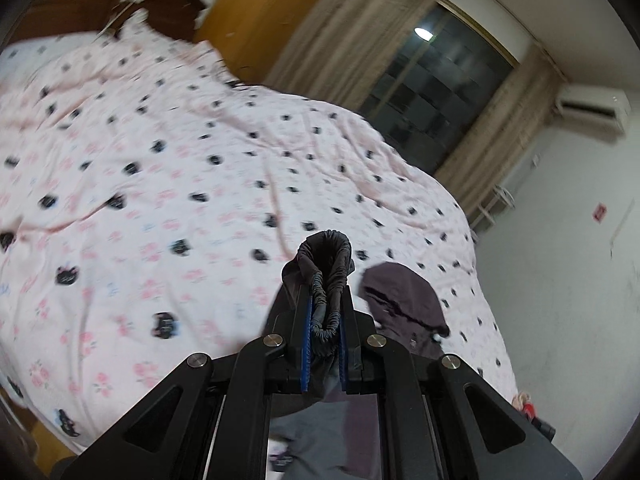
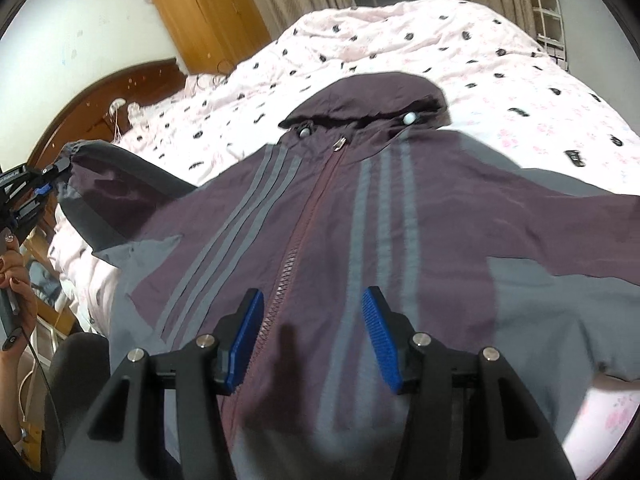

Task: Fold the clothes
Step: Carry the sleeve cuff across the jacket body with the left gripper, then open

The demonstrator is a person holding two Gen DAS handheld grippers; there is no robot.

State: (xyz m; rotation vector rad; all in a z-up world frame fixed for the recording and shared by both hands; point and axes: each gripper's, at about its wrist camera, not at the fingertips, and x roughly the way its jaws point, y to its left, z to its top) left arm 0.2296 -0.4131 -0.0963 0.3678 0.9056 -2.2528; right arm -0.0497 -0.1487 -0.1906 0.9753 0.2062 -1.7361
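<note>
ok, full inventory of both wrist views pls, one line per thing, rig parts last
hooded jacket: 1, maroon with grey panels and stripes, zipped, front up on the bed
sleeve cuff: 1, dark elastic, clamped in the left gripper, sleeve lifted off the bed
duvet: 1, pink with dark cat print, covers the bed
headboard: 1, dark wood, head of the bed
wardrobe: 1, orange wood, beside the headboard
curtains: beige, both sides of the dark window
air conditioner: 1, white, high on the wall
white rack: 1, by the curtain
left gripper: shut on the cuff
right gripper: open, above the jacket's front, holding nothing
hand: 1, on the left gripper's handle
</note>
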